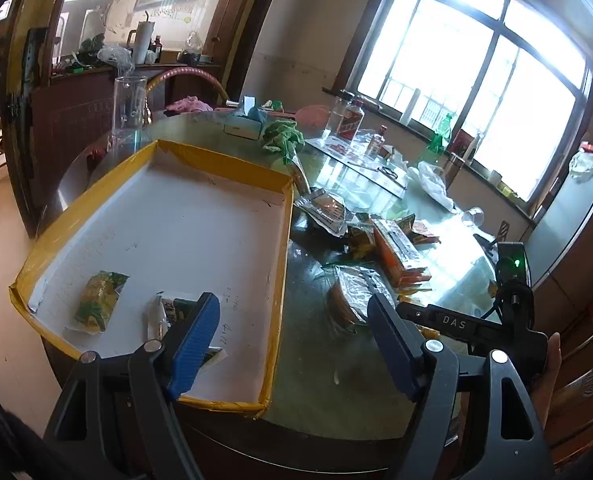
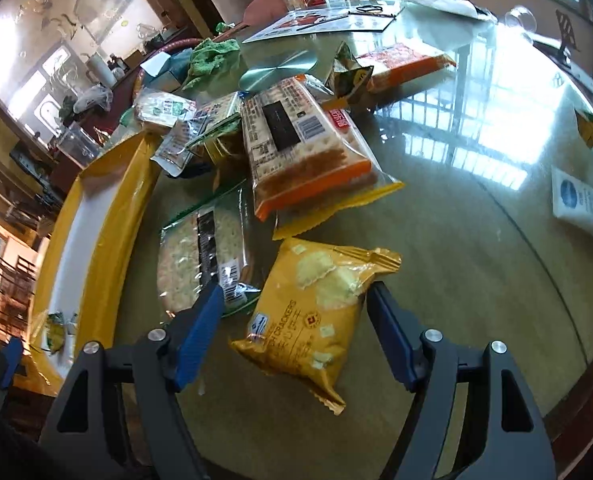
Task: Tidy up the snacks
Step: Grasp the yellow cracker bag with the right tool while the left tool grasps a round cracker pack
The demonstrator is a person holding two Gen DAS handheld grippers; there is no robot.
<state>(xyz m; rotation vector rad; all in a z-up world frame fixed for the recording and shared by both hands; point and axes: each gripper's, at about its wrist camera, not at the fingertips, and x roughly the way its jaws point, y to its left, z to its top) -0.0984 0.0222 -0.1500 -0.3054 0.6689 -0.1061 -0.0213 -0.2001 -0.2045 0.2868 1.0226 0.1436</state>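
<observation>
The right claw [image 2: 292, 332] hung with jaws apart, the cracker bag [image 2: 316, 316] lying flat on the table [image 2: 476, 280] between its fingers, unpinched. Best to drop squarely, then close across the bag's middle. The left claw [image 1: 294, 340] gaped empty, the tray [image 1: 278, 280] below it.

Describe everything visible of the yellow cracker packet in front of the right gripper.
The yellow cracker packet is a sealed, crinkly foil-like pouch printed with pale crackers and the word CRACKERS. It lies flat and skewed on the glass tabletop, between the right gripper's open blue fingers, unclamped. Its upper corner touches or overlaps the orange packet's yellow edge.
</observation>
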